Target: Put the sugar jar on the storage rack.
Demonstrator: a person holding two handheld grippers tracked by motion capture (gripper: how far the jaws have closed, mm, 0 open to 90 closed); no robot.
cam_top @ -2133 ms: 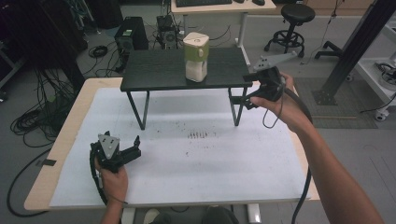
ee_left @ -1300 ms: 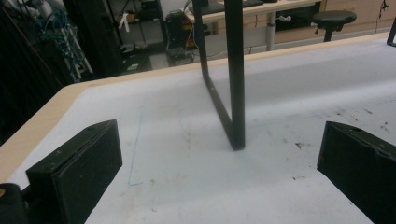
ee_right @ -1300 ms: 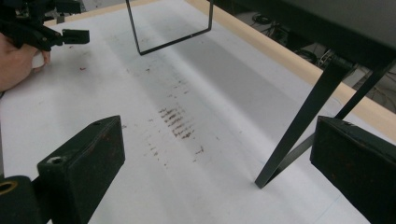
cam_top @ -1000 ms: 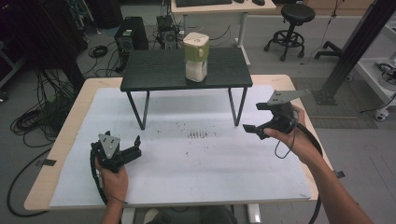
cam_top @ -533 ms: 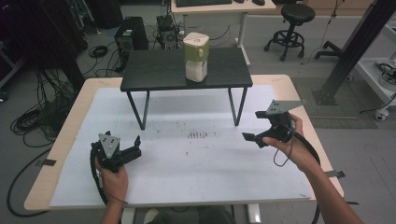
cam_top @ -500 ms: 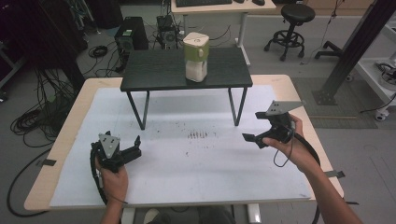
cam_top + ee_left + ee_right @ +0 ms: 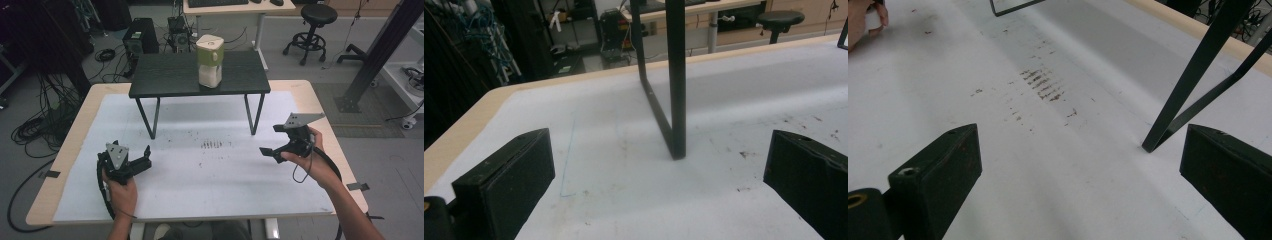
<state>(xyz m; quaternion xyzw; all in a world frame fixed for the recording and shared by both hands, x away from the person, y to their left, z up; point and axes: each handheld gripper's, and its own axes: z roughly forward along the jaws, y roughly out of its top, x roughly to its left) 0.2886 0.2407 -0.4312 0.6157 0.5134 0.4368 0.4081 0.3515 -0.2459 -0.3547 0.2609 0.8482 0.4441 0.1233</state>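
A white and green lidded container (image 7: 209, 60) stands upright on a small black shelf table (image 7: 165, 77) at the back of the white-topped table (image 7: 200, 180). My left gripper (image 7: 141, 161) rests low at the front left, open, with nothing between its jaws (image 7: 659, 190). At the right, level with the shelf table's right legs, my right gripper (image 7: 274, 140) is held open and empty a little above the table top (image 7: 1078, 185). A dark shelf leg (image 7: 675, 80) stands ahead of the left gripper. Another leg (image 7: 1193, 75) rises ahead of the right gripper.
Brown smudge marks (image 7: 214, 145) stain the white surface in the middle. Beyond the table are a black stool (image 7: 311, 20), a computer tower (image 7: 138, 40), cables on the floor (image 7: 35, 125) and a black post (image 7: 380, 50) at the right.
My right gripper has come away from the shelf table's right end, moving down and toward the front, and now hovers low over the white surface. The left gripper has stayed still.
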